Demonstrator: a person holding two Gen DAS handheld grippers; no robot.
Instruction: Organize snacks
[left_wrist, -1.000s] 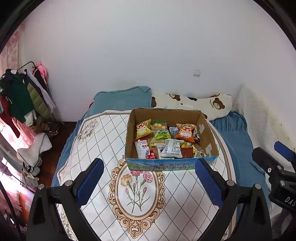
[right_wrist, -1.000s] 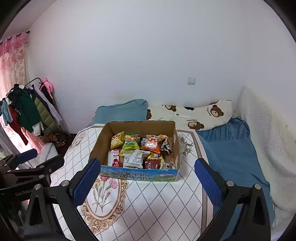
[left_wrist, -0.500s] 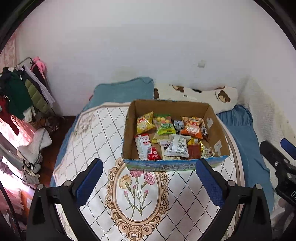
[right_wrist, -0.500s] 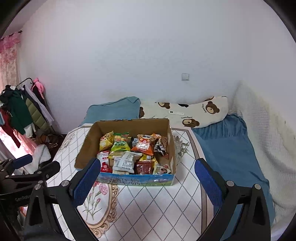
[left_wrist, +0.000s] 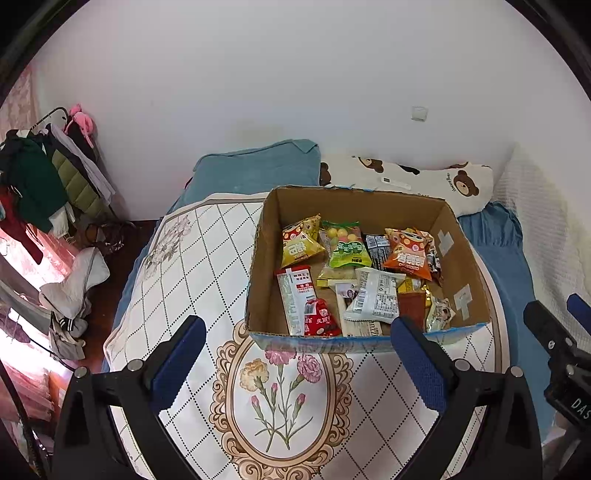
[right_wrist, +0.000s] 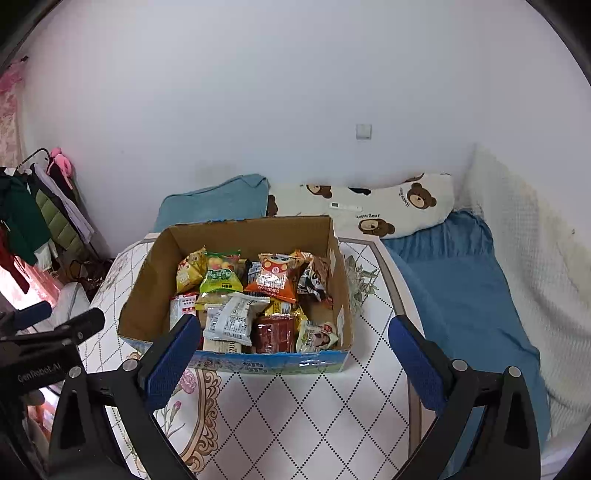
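An open cardboard box with a blue printed front stands on a round table with a white diamond-and-flower cloth. It holds several snack packets: a yellow bag, a green bag, an orange bag and a white wrapper. My left gripper is open and empty in front of the box. My right gripper is open and empty before the box, which also shows the orange bag.
A bed with a blue sheet, a blue pillow and a bear-print pillow lies behind and right of the table. A clothes rack stands at the left. The other gripper shows at each view's edge.
Both grippers have moved closer to the box, which now looks larger and lower in both views. Both stay open and empty.
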